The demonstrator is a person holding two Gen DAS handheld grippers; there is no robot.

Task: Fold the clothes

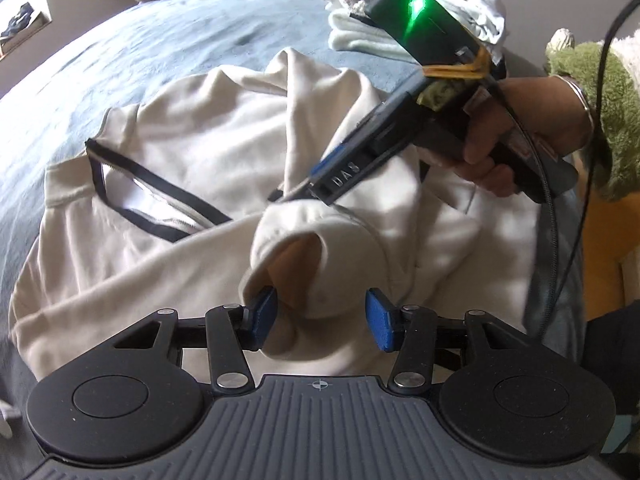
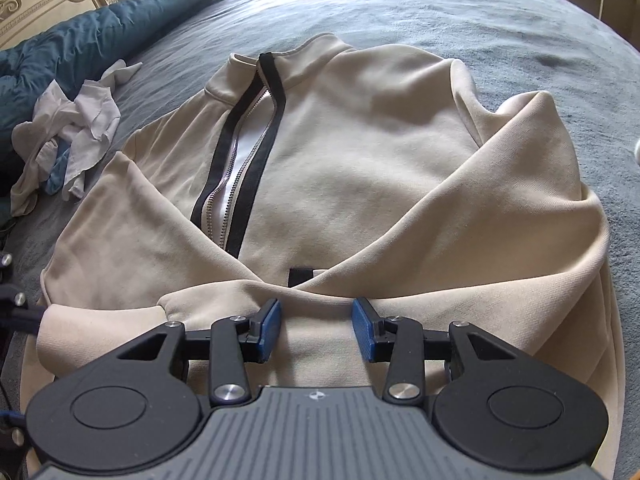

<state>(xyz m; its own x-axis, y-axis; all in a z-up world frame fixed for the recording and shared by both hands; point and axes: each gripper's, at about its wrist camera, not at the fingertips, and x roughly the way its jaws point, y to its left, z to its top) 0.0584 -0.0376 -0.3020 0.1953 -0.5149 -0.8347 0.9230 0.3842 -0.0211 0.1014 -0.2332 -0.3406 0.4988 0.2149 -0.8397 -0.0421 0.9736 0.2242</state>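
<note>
Nearest my left tool is the cuff of the cream sweatshirt: its blue pads stand apart with the cuff bunched loosely between them, not pinched. I see my right tool also parted, hovering over the crossed sleeves. Sweatshirt lies front-up on the grey bed, zip half open.

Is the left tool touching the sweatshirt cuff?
Touching. Left wrist view: the left tool's left pad presses the sweatshirt cuff; the right pad stands clear.
</note>
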